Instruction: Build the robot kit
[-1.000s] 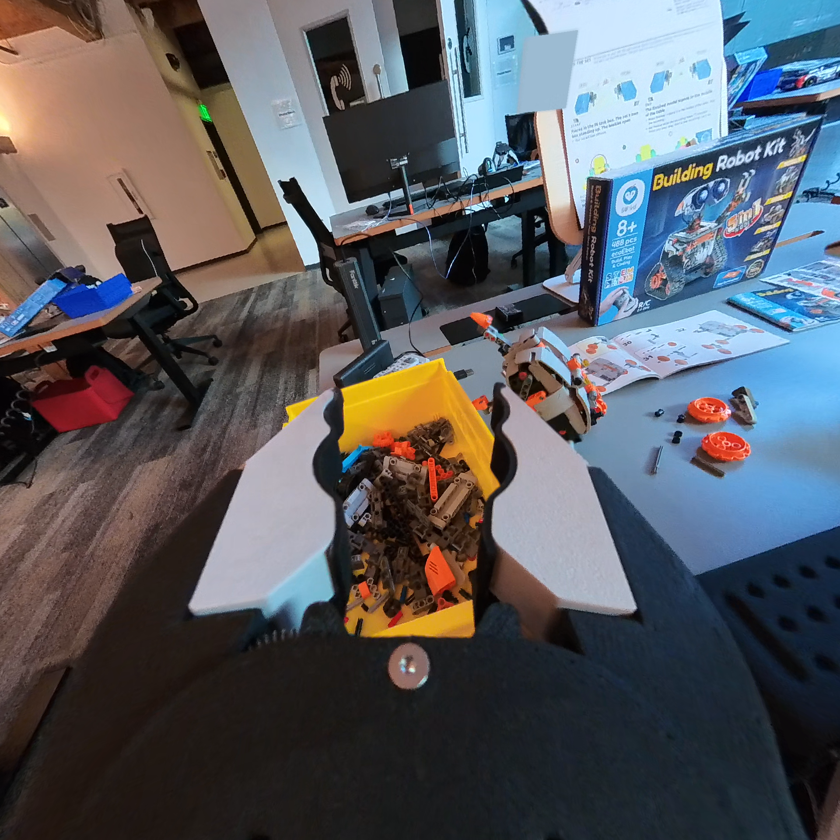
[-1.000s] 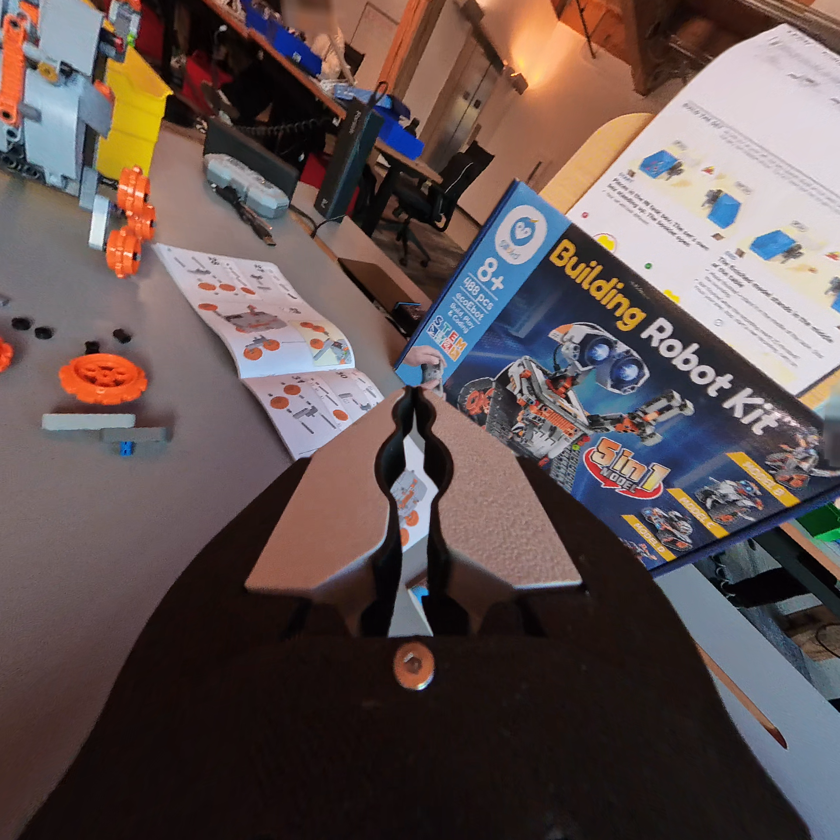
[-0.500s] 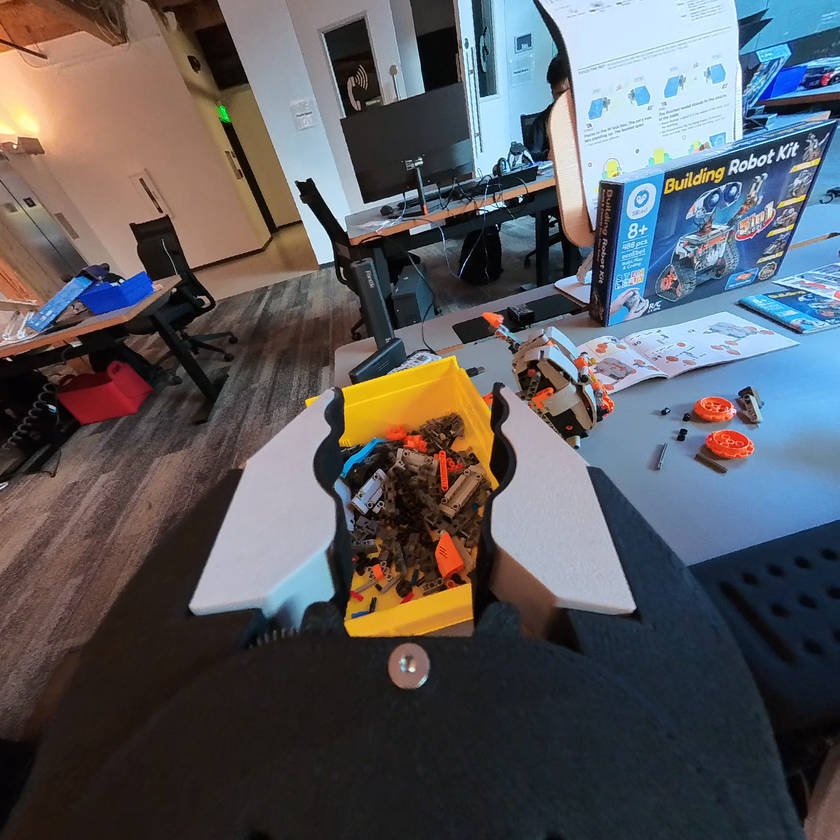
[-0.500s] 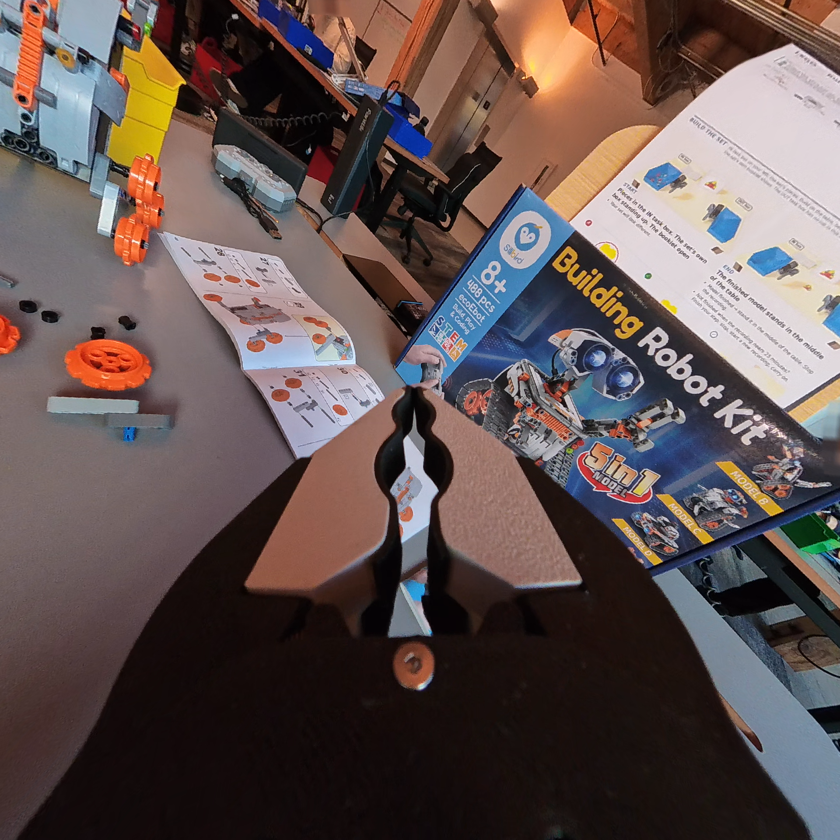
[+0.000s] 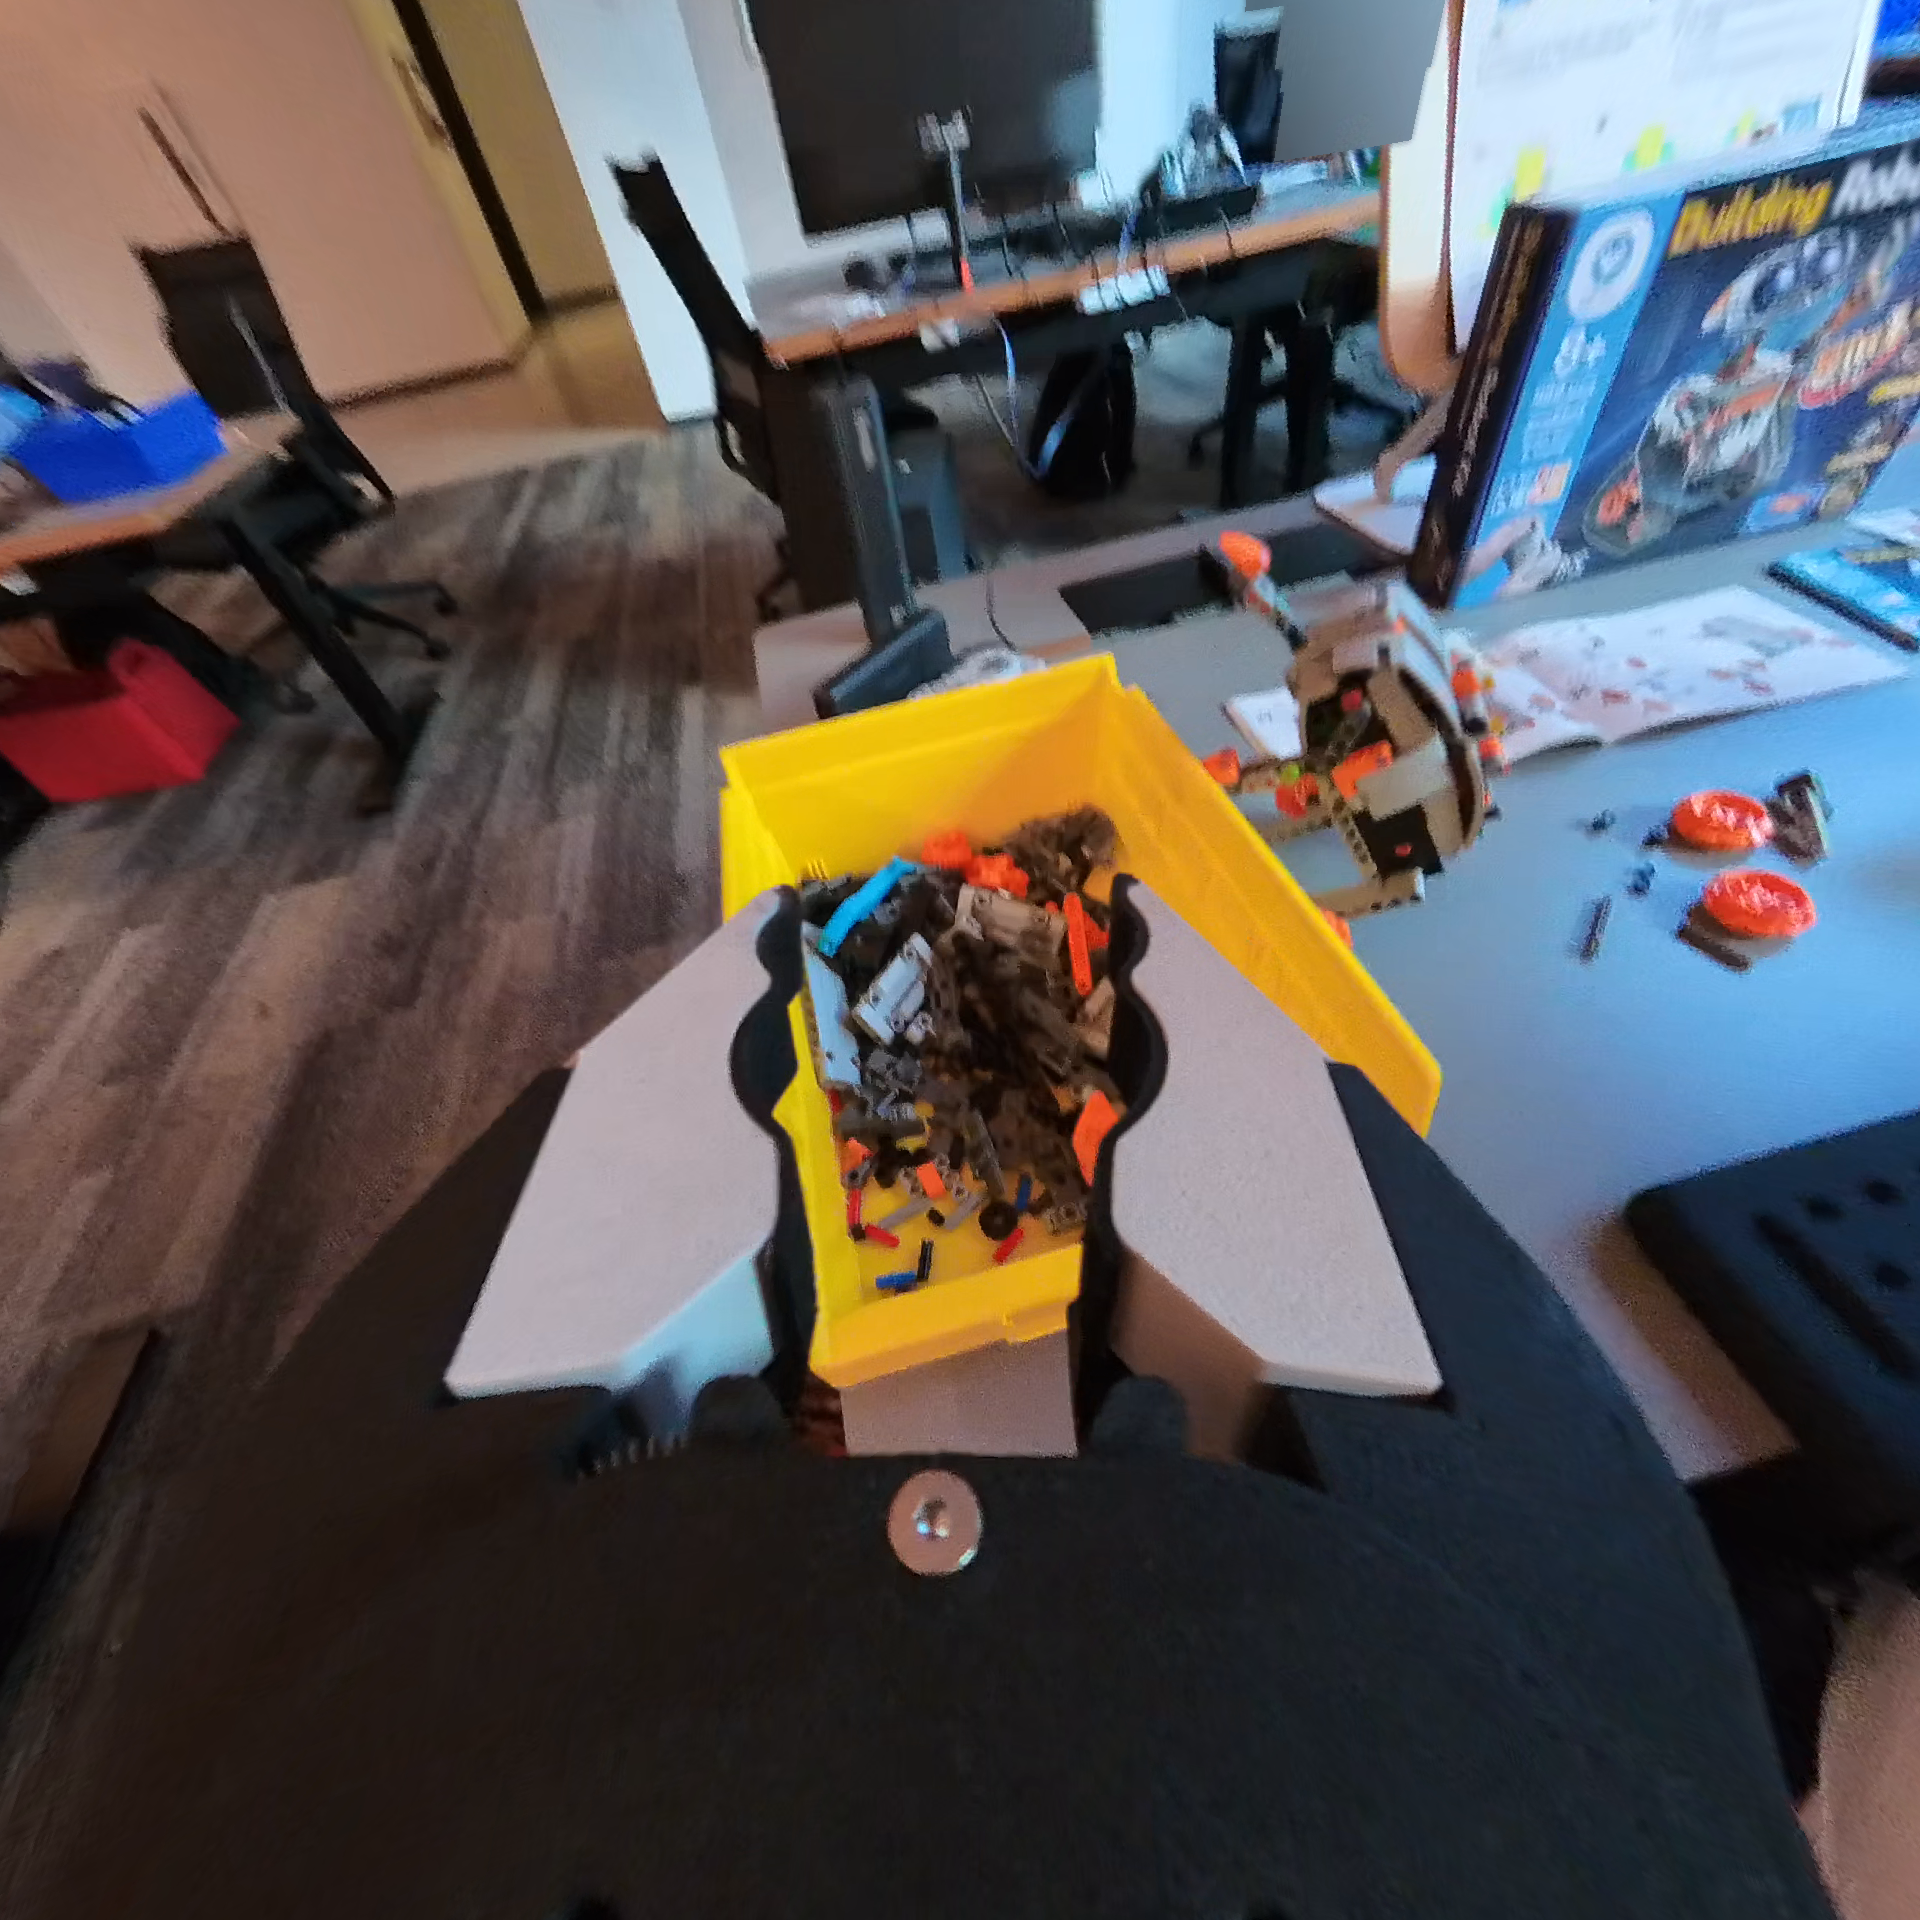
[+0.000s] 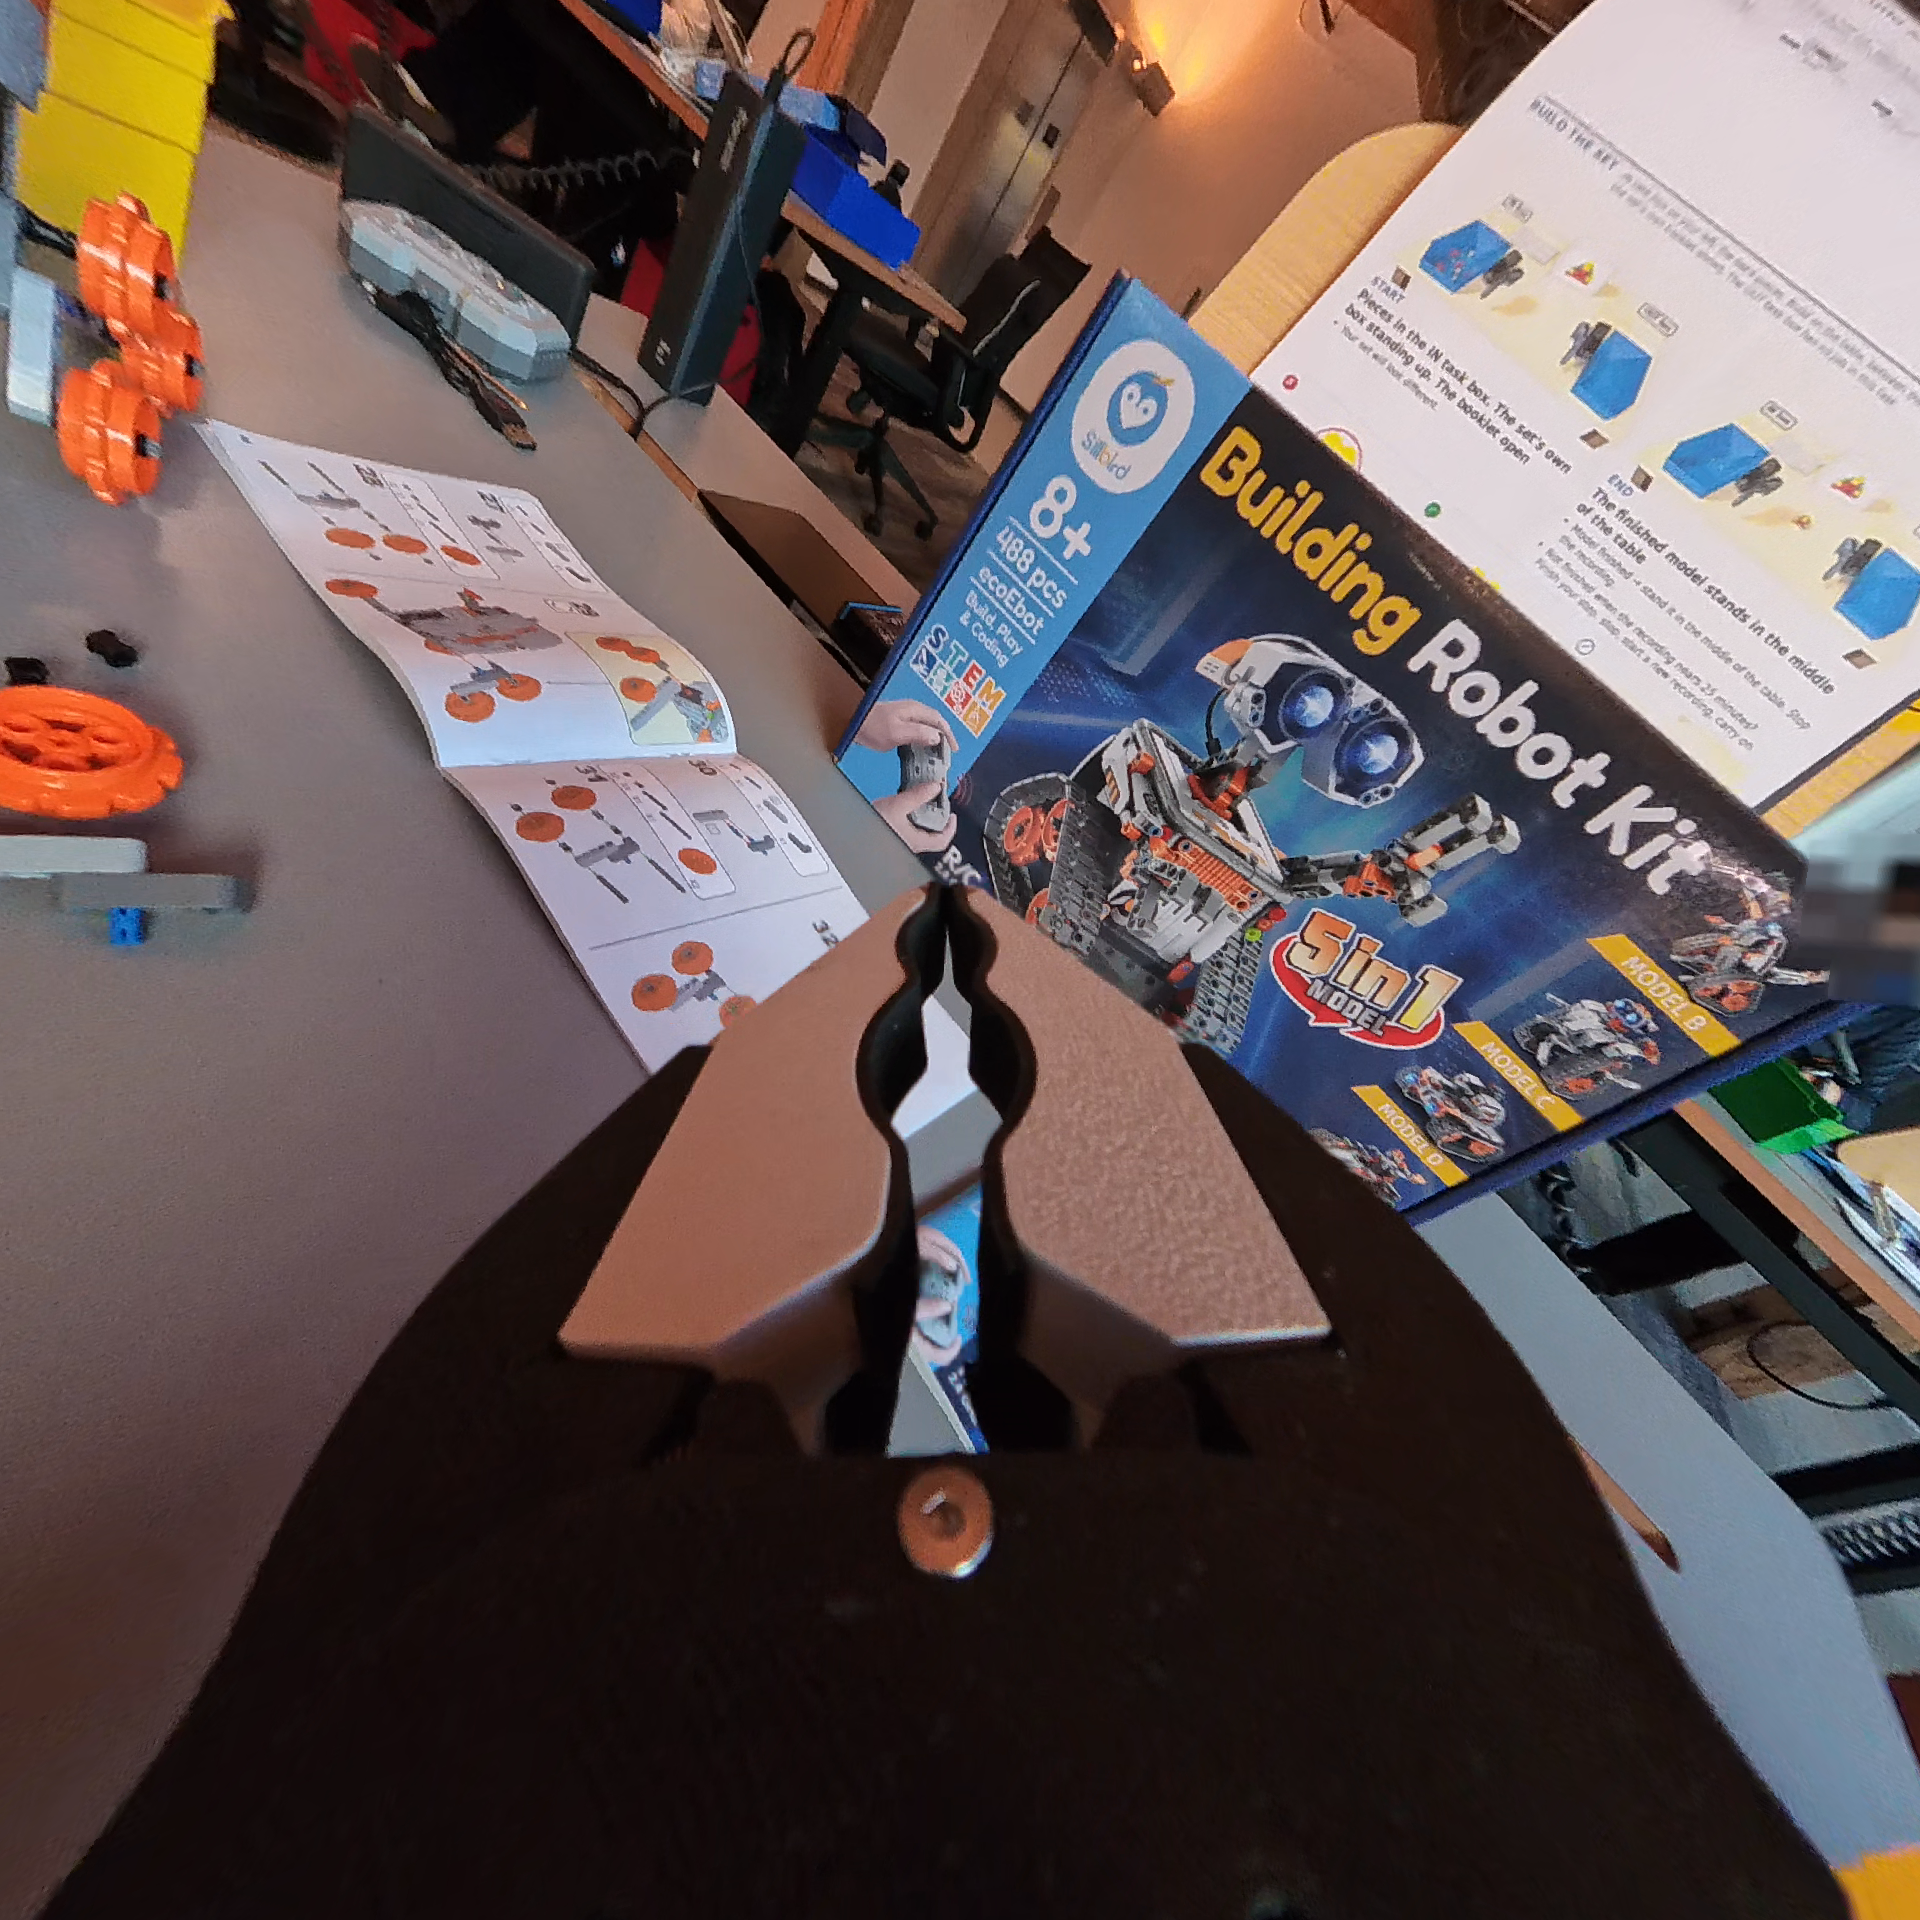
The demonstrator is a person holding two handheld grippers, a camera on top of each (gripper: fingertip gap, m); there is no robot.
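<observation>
Left wrist view: the left tongs (image 5: 954, 899) stand wide open and hold nothing. Between the two fingers, at frame centre, shows a yellow bin (image 5: 1299, 935) heaped with small grey, black and orange building pieces (image 5: 977, 1029). The bin sits at the left edge of the grey tabletop (image 5: 1558, 1039). Its long axis runs from lower centre up and away, its open top facing up. Whether the fingertips touch its rim cannot be told. Right of it stands a partly built robot model (image 5: 1371, 769), with two orange wheels (image 5: 1756, 904) farther right. An open instruction booklet (image 5: 1683, 665) and an upright kit box (image 5: 1683, 343) lie beyond. This view is blurred.

Right wrist view: the right tongs (image 6: 945, 899) are closed, tips meeting, with nothing between them. They hang over the booklet's (image 6: 582, 707) near corner, pointing at the lower left corner of the kit box (image 6: 1299, 831). At the left edge lie an orange wheel (image 6: 78, 748) and grey beams (image 6: 145, 888).
</observation>
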